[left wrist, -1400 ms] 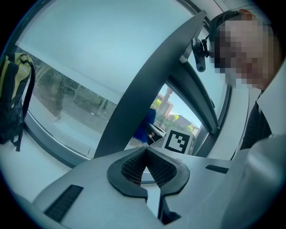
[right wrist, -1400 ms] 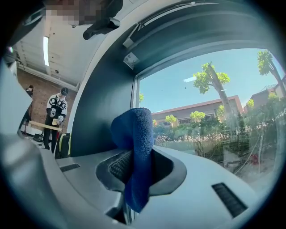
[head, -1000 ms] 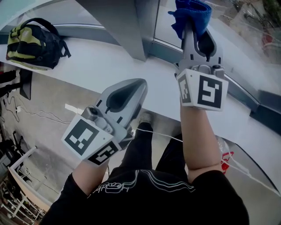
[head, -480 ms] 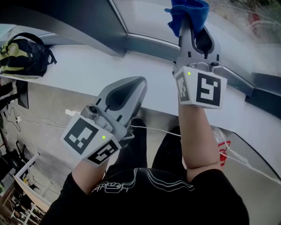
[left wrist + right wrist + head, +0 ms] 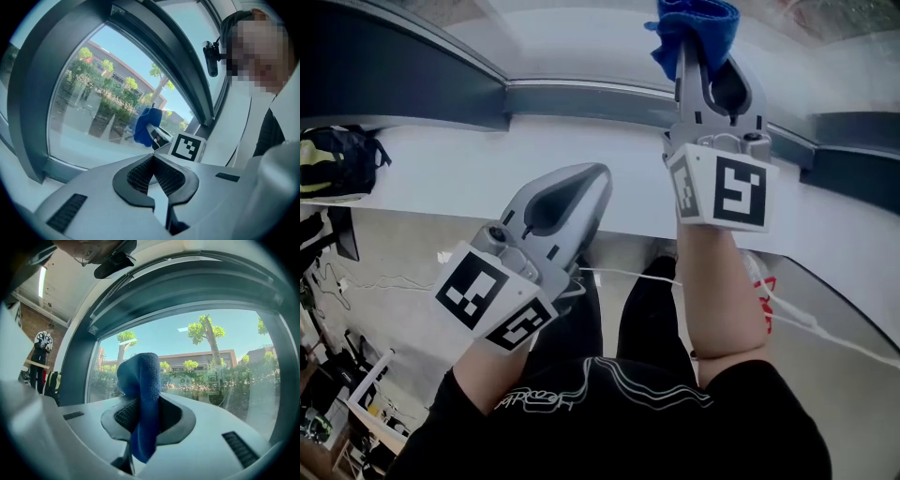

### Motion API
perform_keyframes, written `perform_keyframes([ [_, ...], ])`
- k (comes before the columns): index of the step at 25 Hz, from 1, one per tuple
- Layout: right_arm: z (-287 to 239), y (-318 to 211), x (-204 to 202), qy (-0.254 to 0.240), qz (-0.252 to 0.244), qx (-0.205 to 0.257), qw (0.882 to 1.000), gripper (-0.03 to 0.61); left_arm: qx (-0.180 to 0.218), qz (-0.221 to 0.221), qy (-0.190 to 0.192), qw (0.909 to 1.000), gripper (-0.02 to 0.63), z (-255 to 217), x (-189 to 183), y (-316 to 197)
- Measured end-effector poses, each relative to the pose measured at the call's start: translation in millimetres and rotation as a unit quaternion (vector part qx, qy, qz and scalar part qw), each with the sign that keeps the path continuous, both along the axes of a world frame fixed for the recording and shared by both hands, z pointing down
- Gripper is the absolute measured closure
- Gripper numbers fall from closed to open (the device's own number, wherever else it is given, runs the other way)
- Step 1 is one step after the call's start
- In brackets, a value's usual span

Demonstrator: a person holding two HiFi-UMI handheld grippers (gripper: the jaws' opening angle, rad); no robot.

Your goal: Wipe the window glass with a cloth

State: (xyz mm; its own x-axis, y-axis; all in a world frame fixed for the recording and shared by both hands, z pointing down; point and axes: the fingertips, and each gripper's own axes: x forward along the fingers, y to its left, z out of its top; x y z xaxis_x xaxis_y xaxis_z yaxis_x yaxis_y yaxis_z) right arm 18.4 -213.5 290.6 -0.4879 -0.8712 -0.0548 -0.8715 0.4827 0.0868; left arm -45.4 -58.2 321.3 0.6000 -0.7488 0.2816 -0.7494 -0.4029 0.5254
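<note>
The right gripper (image 5: 701,58) is raised toward the window, its jaws pinching a blue cloth (image 5: 696,22). In the right gripper view the cloth is folded into a thick wad clamped between the ribbed pads. Its upper end bunches out past the tips and a tail hangs down behind them. The wad sits right in front of the window glass (image 5: 206,357), but I cannot tell whether it actually touches the pane. The marker cube (image 5: 722,192) on that gripper faces back at the person, whose bare forearm reaches up from below.

The left gripper (image 5: 596,178) is held lower and to the left, over the white sill (image 5: 469,164), pointing up at the same window. Its jaws are pressed together at the tips with nothing between them. It is well apart from the cloth.

A dark grey window frame (image 5: 403,80) runs along the far edge of the sill. A black and yellow-green backpack (image 5: 333,161) sits at the left end of the sill. Through the glass there are trees (image 5: 206,331) and a low reddish building (image 5: 201,359) under a clear sky. A thin white cable (image 5: 825,333) trails over the floor (image 5: 403,253) beneath the sill.
</note>
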Motion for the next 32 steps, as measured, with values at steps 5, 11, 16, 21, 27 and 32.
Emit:
perform_keyframes([
  [5, -0.8, -4.8, 69.7, 0.004, 0.028, -0.002, 1.000, 0.515, -0.001, 0.029, 0.006, 0.9996, 0.607, -1.1, 62.3, -9.1],
  [11, -4.2, -12.6, 155.0, 0.009, 0.055, -0.004, 0.998, 0.515, -0.002, 0.054, 0.008, 0.9985, 0.607, -4.2, 136.7, -19.8],
  [16, -4.1, -16.1, 222.6, 0.007, 0.081, -0.002, 0.997, 0.515, 0.000, 0.076, 0.009, 0.9970, 0.607, -4.0, 193.7, -27.0],
  [21, 0.0, -19.8, 284.8, 0.006, 0.105, 0.000, 0.994, 0.515, 0.001, 0.101, 0.008, 0.9948, 0.607, 1.4, 247.9, -35.7],
  [27, 1.0, -28.7, 352.6, 0.007, 0.141, -0.003, 0.990, 0.515, -0.001, 0.126, 0.008, 0.9920, 0.607, 0.4, 299.8, -47.7],
  [32, 5.5, -32.5, 407.7, 0.006, 0.174, -0.006, 0.985, 0.515, 0.001, 0.146, 0.008, 0.9893, 0.607, 1.9, 339.6, -51.8],
])
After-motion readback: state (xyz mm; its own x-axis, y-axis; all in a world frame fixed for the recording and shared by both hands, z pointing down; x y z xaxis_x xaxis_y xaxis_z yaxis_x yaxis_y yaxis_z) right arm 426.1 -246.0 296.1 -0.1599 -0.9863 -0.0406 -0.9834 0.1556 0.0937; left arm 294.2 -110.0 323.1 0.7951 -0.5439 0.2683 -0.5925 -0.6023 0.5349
